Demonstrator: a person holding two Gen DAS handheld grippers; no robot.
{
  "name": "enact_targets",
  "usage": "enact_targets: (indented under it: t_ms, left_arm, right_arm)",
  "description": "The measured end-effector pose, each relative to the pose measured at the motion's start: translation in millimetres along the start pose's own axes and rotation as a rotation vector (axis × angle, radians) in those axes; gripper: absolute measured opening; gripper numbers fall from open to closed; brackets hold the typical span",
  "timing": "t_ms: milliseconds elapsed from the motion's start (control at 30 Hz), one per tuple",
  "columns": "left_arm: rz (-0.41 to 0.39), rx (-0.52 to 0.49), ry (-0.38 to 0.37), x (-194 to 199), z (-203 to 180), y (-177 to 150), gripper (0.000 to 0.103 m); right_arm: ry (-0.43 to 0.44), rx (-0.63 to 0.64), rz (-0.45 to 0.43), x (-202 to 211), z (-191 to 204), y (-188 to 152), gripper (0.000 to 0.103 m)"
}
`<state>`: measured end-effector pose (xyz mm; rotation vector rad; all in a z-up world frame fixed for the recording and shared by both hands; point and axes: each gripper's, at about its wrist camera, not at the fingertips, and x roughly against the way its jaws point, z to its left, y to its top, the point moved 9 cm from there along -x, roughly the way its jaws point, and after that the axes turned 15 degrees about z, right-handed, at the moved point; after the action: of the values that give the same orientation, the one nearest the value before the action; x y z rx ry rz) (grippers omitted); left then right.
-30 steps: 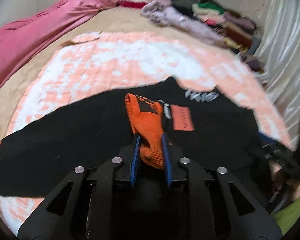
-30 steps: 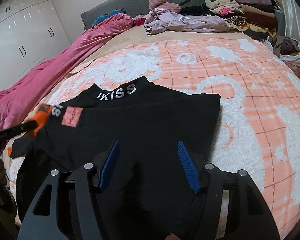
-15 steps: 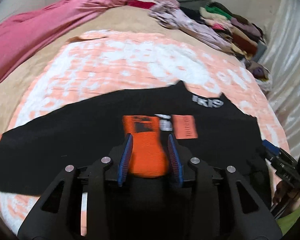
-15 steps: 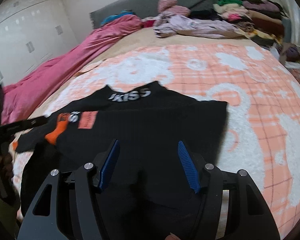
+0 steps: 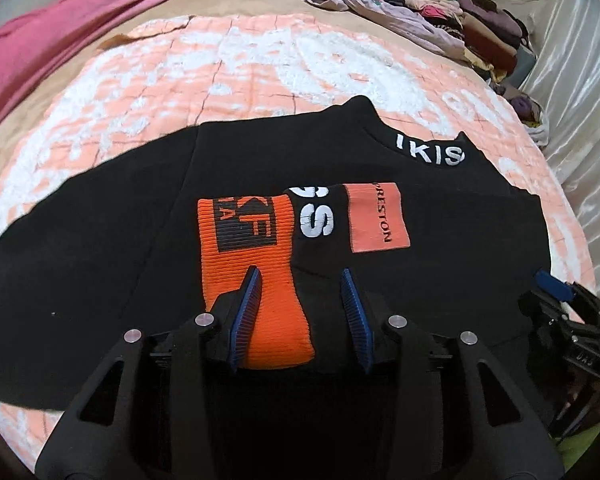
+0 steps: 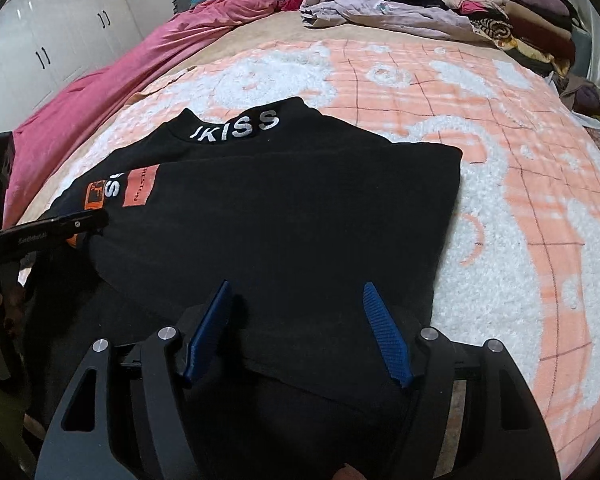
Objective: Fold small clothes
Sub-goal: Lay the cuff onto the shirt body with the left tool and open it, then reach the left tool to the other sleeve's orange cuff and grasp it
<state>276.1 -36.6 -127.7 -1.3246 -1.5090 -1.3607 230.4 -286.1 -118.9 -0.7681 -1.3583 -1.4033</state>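
Letting go, the left gripper (image 5: 302, 312) now stands with its jaws spread wide, where a second ago they pinched the orange cuff (image 5: 248, 248); that cuff now lies flat across the black sweater (image 5: 100, 240), so the sleeve fold looks done. Moving right, the sweater sits spread on the peach blanket (image 6: 520, 200), collar away from the cameras. Over at the right gripper (image 6: 298, 332), jaws wide apart above the hem, holding nothing.

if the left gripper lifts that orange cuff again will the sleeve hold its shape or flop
Probably flop: the orange cuff lies limp and flat on the black top. Its ribbed knit likely grips well between the left gripper pads. The sleeve would likely trail behind.
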Motion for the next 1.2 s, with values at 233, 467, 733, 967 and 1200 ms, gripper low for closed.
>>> enact_targets:
  t_ms: [233, 467, 733, 967, 1200]
  left_arm:
    - [-0.016, 0.008, -0.028, 15, -2, -2, 0.049]
    - [-0.053, -0.009, 0.017, 44, -4, -9, 0.074]
    - [-0.1, 0.002, 0.01, 81, -3, -16, 0.09]
    - [-0.163, 0.025, 0.027, 121, 10, -19, 0.093]
    - [-0.215, 0.061, 0.058, 156, 41, -22, 0.093]
  right_arm:
    - [0.135, -0.065, -0.06, 20, -4, 3, 0.072]
    - [0.156, -0.157, -0.167, 68, -26, -9, 0.082]
    - [0.09, -0.169, -0.265, 129, -41, -14, 0.082]
    - [0.072, -0.184, -0.371, 205, -52, 4, 0.086]
    - [0.029, -0.153, -0.467, 263, -46, 21, 0.086]
